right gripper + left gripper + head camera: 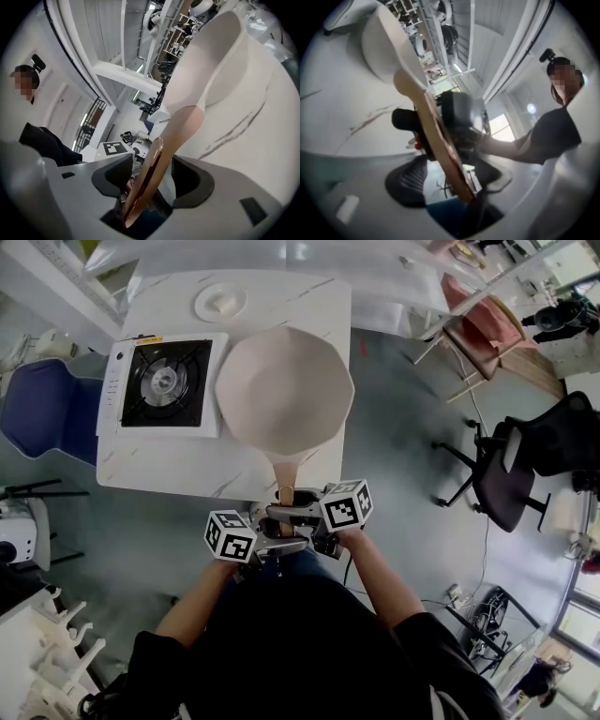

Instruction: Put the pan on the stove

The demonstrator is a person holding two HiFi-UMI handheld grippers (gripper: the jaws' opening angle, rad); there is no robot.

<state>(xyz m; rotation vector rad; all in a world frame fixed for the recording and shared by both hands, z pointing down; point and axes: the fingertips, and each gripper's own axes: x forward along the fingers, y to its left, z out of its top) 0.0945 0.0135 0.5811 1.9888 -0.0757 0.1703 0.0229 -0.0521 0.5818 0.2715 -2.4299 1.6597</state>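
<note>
A pale pink pan (284, 395) rests on the white table (169, 460), just right of the black single-burner stove (164, 385). Its copper-toned handle (285, 479) sticks out over the near table edge toward me. Both grippers meet at the handle's end. In the right gripper view the handle (154, 164) runs between the jaws of my right gripper (147, 180), and a gap shows beside it. The left gripper view has the handle (436, 140) crossing the wide-set jaws of my left gripper (459, 197). Neither gripper's pads press on it. From above, the left gripper (278, 542) sits just below the right gripper (286, 512).
A white round lid (220, 301) lies at the table's far side. A blue chair (42, 409) stands to the left. To the right are a black office chair (525, 465) and a pink chair (487, 329). White racks (47, 662) are at lower left.
</note>
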